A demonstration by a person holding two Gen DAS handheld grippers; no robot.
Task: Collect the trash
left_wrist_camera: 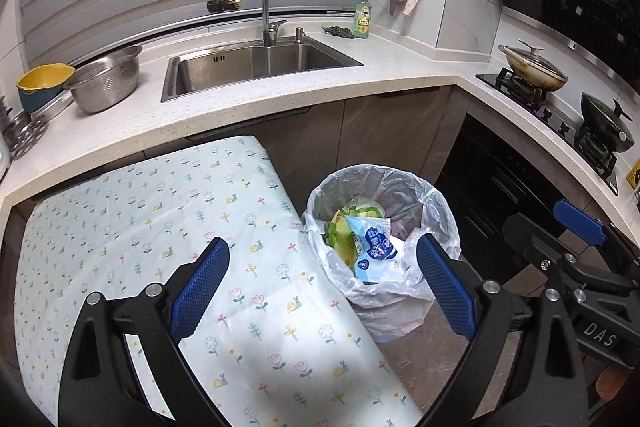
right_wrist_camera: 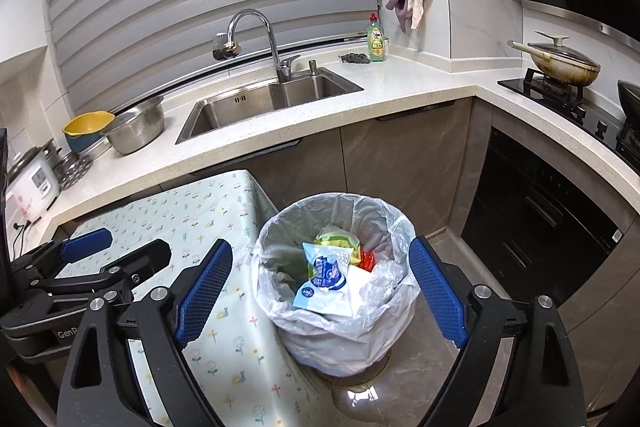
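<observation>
Above bin (right_wrist_camera: 332, 291) | both hand-held grippers spread, empty | right view alone shows rice cooker (right_wrist_camera: 34, 187)

Wrappers (right_wrist_camera: 326, 275) in bin (right_wrist_camera: 280, 227), table (right_wrist_camera: 224, 211) left, sink (right_wrist_camera: 256, 103) behind

Both tongs angled downward, side by side. L tongs (left_wrist_camera: 322, 285) spread wide, nothing btwn blue pads (left_wrist_camera: 199, 291). R tongs (right_wrist_camera: 320, 291) likewise agape, pads (right_wrist_camera: 438, 293) bare, gripping nothing. Each visible at the edge of the other's view.

"DAS" on right gripper (left_wrist_camera: 576, 223)
</observation>
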